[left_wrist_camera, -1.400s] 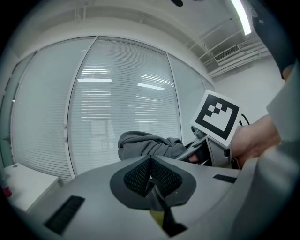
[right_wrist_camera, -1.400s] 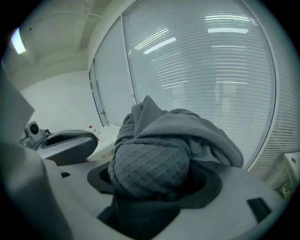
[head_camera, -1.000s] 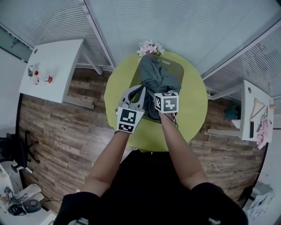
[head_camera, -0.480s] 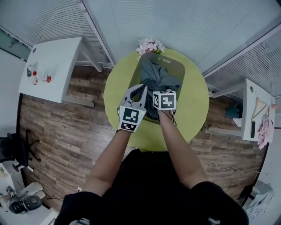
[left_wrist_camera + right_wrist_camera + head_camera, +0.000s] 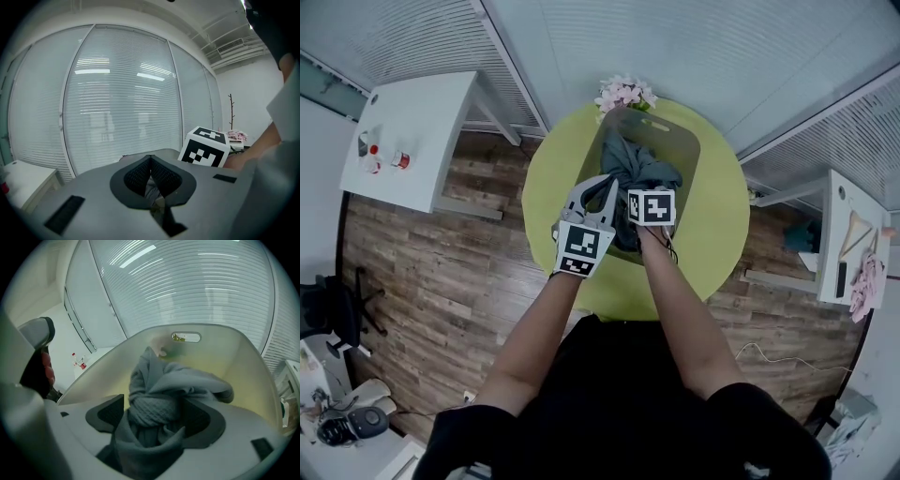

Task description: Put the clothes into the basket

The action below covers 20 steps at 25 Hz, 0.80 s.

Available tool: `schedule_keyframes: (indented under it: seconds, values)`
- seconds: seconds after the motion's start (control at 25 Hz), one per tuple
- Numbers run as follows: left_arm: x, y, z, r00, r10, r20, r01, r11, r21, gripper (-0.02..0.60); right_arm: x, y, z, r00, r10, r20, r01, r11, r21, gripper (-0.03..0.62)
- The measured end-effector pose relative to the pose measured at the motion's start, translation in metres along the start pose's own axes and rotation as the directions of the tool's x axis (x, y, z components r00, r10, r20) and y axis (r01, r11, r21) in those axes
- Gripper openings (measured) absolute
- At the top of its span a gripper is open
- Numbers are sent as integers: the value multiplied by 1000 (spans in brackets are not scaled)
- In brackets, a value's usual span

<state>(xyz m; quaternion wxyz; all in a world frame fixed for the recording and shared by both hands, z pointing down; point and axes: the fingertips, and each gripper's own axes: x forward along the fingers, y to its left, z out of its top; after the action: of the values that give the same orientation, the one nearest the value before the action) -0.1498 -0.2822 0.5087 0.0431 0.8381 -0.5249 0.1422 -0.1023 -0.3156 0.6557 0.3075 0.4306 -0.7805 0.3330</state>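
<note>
Right claw (image 5: pixel 157 417): jaws just eased wider, clothes (image 5: pixel 187 380) bunched between them, basket (image 5: pixel 236 363) beneath.
Left claw (image 5: pixel 150 160): pinched on a fold.

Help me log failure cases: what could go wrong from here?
The right gripper has just been opening its jaws with the grey garment bunched between them, so cloth may snag on a pad and lift back out of the basket. The left gripper pinches a fold near the basket's side; released there, it might drape over the rim.
</note>
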Motion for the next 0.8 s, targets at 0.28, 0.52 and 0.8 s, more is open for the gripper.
schedule_keyframes:
  seconds: [0.28,0.52,0.8]
  values:
    - [2,1,1,1000,14,0,-14,1000,-10,9,-3,-3,16,999,8,38,-7,1000,-15,373]
    - [-1,-1,6,1000,17,7,-17,1000,-11,9,-33,11,42,983,106,150,-100,994,-47,371]
    - [-18,-8,25,999,7,48,-6,1000,-11,9,-98,26,72,932,197,306,-145,972,-184,371]
